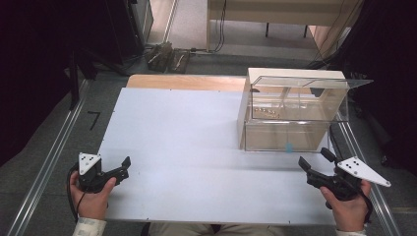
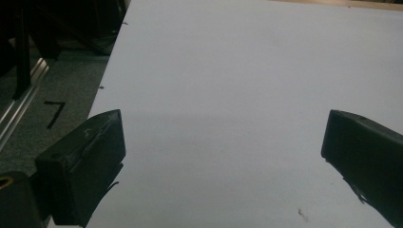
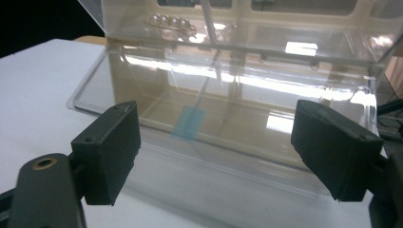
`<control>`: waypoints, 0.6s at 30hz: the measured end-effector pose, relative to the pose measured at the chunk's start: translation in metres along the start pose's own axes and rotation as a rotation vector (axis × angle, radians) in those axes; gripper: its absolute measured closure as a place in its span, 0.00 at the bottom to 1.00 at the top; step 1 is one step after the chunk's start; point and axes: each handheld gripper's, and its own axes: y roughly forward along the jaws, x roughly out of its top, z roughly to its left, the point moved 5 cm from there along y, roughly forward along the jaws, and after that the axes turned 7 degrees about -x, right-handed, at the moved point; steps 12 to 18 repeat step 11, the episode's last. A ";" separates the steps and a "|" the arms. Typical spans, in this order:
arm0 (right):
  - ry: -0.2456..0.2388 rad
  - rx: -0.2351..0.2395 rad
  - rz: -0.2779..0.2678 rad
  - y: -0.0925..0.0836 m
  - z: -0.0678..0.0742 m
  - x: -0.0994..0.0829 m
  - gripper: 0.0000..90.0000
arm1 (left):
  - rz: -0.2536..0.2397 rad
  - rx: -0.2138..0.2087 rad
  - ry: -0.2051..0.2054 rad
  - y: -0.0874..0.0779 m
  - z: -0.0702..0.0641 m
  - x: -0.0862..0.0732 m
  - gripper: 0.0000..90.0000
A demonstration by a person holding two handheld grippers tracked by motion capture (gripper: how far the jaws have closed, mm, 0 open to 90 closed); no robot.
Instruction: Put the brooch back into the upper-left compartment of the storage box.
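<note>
Box: clear plastic case stands at the table's far right, long side facing the person.
Right gripper: jaws apart, empty, just before the case, nearer.
Left gripper: jaws apart, empty, well away.

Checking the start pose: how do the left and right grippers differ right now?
The left gripper sits near the board's left edge, facing bare surface; the right gripper sits at the right, facing the clear box. Both are open, hand-held and hold nothing.
</note>
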 end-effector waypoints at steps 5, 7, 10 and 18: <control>-0.002 -0.023 0.032 -0.002 -0.006 -0.011 0.17 | 0.004 -0.001 0.002 0.000 0.000 0.000 0.01; -0.006 -0.035 0.040 -0.003 -0.009 -0.015 0.17 | 0.002 -0.001 0.001 0.000 0.000 0.000 0.01; 0.006 -0.043 0.067 -0.003 -0.012 -0.022 0.16 | 0.005 -0.001 0.003 0.000 0.000 0.000 0.01; 0.013 -0.045 0.085 -0.003 -0.013 -0.026 0.16 | 0.005 -0.001 0.002 0.000 0.000 0.000 0.01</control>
